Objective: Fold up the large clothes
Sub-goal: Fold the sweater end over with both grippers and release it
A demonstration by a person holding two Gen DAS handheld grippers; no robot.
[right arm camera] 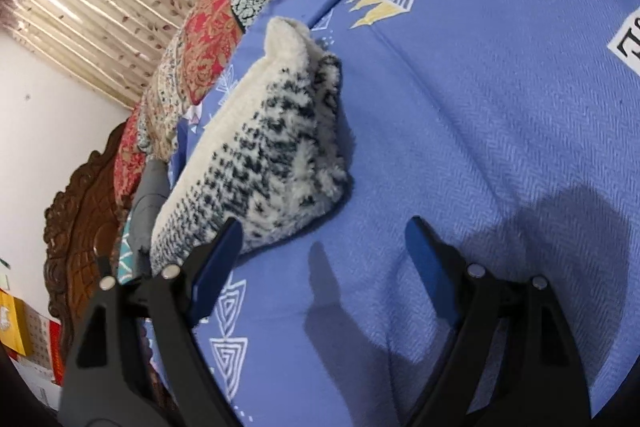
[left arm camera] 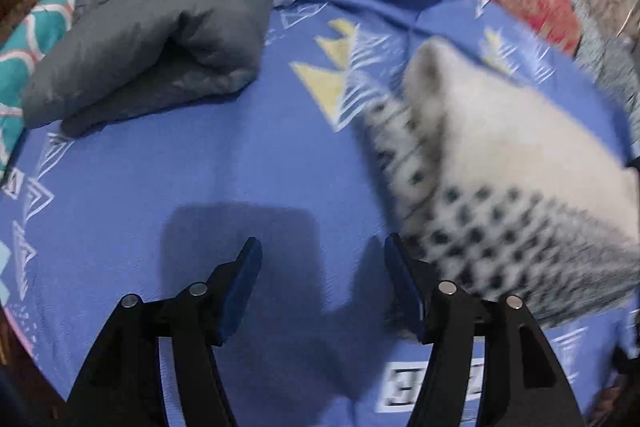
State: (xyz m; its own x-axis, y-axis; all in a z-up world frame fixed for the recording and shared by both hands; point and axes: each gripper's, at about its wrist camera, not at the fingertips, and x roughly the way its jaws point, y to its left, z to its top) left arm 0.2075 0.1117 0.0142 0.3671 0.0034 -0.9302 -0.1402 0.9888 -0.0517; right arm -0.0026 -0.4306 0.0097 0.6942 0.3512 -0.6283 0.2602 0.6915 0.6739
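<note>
A folded grey blanket [left arm camera: 160,23] lies on the blue bedsheet [left arm camera: 224,171], far to the left of the fuzzy white sweater [left arm camera: 492,163]. The left gripper [left arm camera: 322,267] hangs over bare sheet just left of the sweater, its fingers spread wide and holding nothing. The sweater, folded into a thick bundle with black dots, sits on the sheet. The right gripper [right arm camera: 320,243] hangs just beside it, fingers wide apart and empty too.

Motion-blurred fleece garment [left arm camera: 500,163], right edge cropped
</note>
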